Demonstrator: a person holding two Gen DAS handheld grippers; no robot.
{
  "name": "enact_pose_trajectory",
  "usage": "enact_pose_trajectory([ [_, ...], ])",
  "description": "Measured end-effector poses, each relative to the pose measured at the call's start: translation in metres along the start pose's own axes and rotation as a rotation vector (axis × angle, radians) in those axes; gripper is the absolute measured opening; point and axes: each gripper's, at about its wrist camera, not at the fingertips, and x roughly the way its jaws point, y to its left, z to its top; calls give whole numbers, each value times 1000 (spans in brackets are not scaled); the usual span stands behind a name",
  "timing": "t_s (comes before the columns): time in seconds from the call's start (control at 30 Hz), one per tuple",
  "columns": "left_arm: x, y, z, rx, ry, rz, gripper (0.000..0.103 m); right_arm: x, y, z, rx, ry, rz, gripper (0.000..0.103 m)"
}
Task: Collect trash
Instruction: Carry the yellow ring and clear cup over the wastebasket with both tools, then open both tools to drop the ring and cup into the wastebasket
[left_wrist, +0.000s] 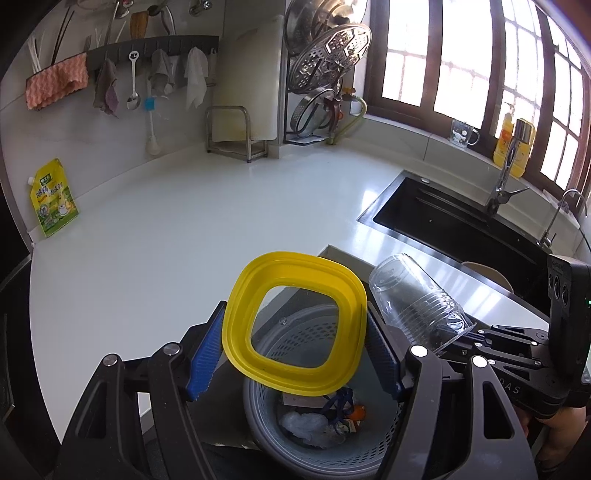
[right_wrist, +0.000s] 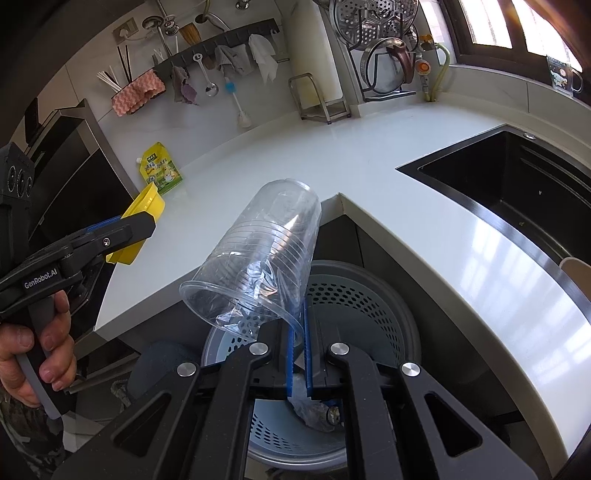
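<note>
Drop-off step. Left hand-held gripper (left_wrist: 295, 347) clamps the yellow lid (left_wrist: 295, 321); right hand-held gripper (right_wrist: 299, 350) pinches the clear cup (right_wrist: 255, 266) by its rim. Both hang over the grey perforated bin (right_wrist: 369, 295) below the bench (left_wrist: 166, 236) edge. Next: likely release both into the bin.

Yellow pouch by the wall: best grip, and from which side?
The pouch stands upright, leaning against the wall, its flat printed face toward the counter and its white spout at the upper left corner. Probably come from above and pinch the flat top edge beside the spout, fingers front and back. A side grab would likely just fold the soft body.
</note>
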Motion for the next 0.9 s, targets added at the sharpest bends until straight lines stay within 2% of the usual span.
enact_pose_trajectory([
  [0.5, -2, -21, -11, 27, 8, -30, 68, -15, -1, -14, -5, -11, -28, 4],
  [0.9, 16, -24, -20, 31, 53, -52, 69, -2, -12, -26, 25, 25, -61, 4],
])
